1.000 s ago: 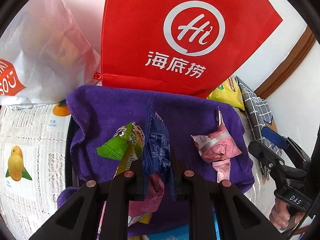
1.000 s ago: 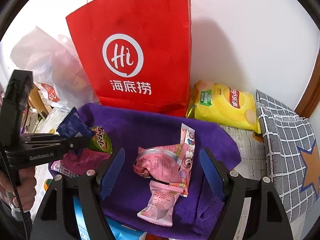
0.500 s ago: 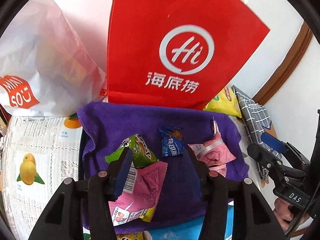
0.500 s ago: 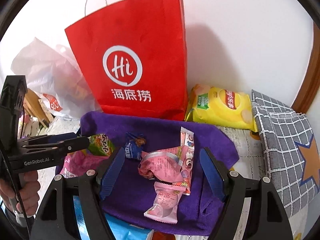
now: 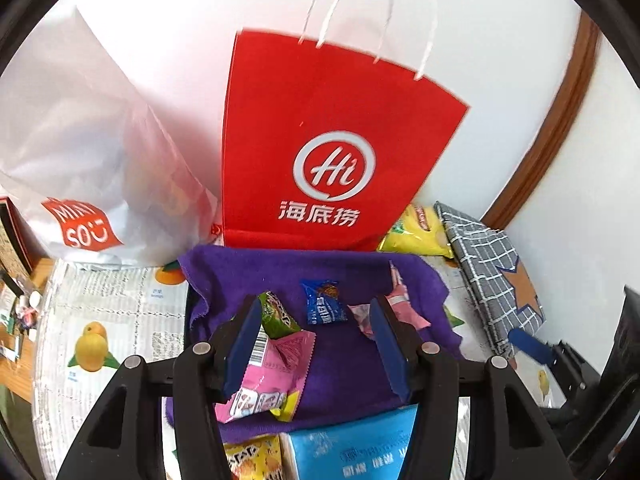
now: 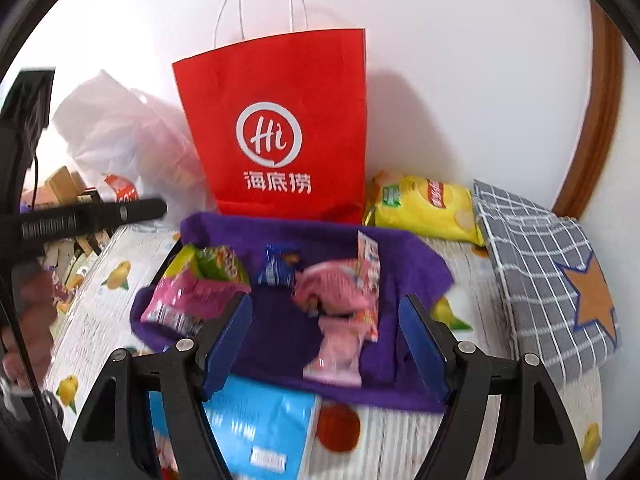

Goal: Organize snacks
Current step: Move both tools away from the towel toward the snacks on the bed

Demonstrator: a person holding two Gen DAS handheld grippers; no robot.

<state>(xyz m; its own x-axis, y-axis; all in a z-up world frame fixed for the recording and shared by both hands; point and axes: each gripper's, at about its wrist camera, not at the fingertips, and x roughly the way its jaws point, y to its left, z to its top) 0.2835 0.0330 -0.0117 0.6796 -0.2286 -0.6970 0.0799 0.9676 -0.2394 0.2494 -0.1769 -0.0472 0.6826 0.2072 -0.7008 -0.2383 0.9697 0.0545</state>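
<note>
A purple cloth [image 5: 352, 272] lies in front of a red paper bag [image 5: 328, 152]. On it sit a small blue snack packet [image 5: 324, 307], a green packet [image 5: 280, 316], a magenta packet [image 5: 276, 360] and pale pink packets [image 5: 404, 308]. My left gripper [image 5: 314, 308] hangs above the cloth. Its jaws are opening, and nothing is held between them. My right gripper [image 6: 326, 304] is open above the pink packets [image 6: 340, 296], touching nothing. The blue packet [image 6: 280, 266] lies loose beyond it. One of the left gripper's fingers [image 6: 120, 213] shows at the left.
A white plastic bag [image 5: 80, 160] stands left of the red bag. A yellow chip bag [image 6: 420, 208] and a grey checked cloth [image 6: 540, 272] lie to the right. A light blue packet [image 6: 260, 428] sits at the near edge on the fruit-print tablecloth [image 5: 100, 320].
The left gripper let go of the blue packet, which now lies on the purple cloth, then rose and drew back. The right gripper also pulled back a little.
</note>
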